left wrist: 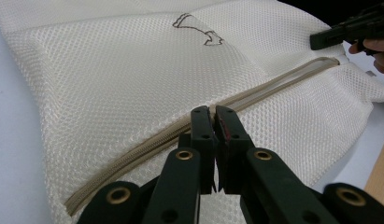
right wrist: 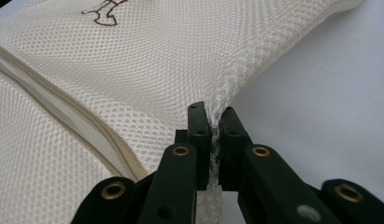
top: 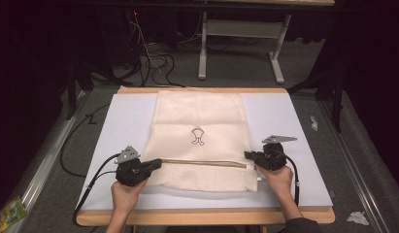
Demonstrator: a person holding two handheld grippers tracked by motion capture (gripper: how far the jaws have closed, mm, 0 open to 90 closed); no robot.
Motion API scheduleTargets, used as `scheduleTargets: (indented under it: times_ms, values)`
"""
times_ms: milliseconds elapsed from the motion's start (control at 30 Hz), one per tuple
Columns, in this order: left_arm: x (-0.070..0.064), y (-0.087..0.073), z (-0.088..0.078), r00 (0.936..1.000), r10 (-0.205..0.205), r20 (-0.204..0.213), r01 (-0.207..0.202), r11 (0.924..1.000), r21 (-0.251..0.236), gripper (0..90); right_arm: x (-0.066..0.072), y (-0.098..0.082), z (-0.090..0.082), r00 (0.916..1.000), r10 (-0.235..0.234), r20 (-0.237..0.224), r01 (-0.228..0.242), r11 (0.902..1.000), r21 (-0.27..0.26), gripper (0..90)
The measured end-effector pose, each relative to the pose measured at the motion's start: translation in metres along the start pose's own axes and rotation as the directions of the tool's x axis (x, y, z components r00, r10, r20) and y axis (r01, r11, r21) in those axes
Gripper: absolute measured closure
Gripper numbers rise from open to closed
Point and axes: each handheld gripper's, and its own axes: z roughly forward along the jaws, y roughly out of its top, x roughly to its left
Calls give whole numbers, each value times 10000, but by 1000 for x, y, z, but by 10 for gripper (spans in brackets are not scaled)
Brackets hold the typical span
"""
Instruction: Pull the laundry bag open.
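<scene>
The bag (top: 199,126) is cream open-mesh cloth, rough-textured, with a tan woven zip (left wrist: 255,95); the table (top: 284,116) top looks smooth, matt, wood-edged.

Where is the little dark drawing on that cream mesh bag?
In the high view, the small dark outline drawing sits mid-bag on the cream mesh bag, just beyond the beige zipper.

Grey metal frame (top: 245,36) and tangled cables (top: 153,60) on the floor.

We see a cream mesh bag (top: 199,141) lying flat on the white table (top: 294,141), with a small dark emblem (top: 197,136) at its middle. A beige zipper (top: 207,163) runs across its near part, partly open toward the right end.
</scene>
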Motion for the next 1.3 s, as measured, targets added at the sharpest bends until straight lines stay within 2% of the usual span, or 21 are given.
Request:
scheduleTargets:
  times_ms: [200, 267, 467, 733, 867, 1067, 1300]
  values:
    - [0, 0, 0, 10000, -14, -36, 14, 10000, -77, 871, 1, 2, -1, 10000, -80, 8, 80, 10000, 20, 875]
    - [1, 0, -2, 9997, 32, -231, -34, 10000, -58, 871, 2, 3, -3, 9999, -133, 96, 133, 9999, 10, 875]
    - [6, -1, -8, 9994, -92, -341, 91, 10000, -26, 872, -1, 2, -4, 10000, -29, 55, 29, 10000, -81, 875]
    - [9, -1, -12, 9984, -72, -563, 63, 9998, -171, 871, -3, 2, -5, 9999, -5, 116, 7, 9999, -164, 875]
    - [12, -2, -13, 9981, -237, -562, 223, 9994, -264, 871, -4, 2, -7, 9998, -3, 181, 6, 9999, -146, 875]
    - [15, -4, -15, 9975, -251, -665, 235, 9994, -240, 872, -4, 2, -7, 9997, 95, 240, -91, 9998, -167, 875]
    - [16, -3, -16, 9975, -256, -665, 238, 9993, -272, 871, -3, 4, -9, 9998, -39, 198, 44, 9997, -232, 875]
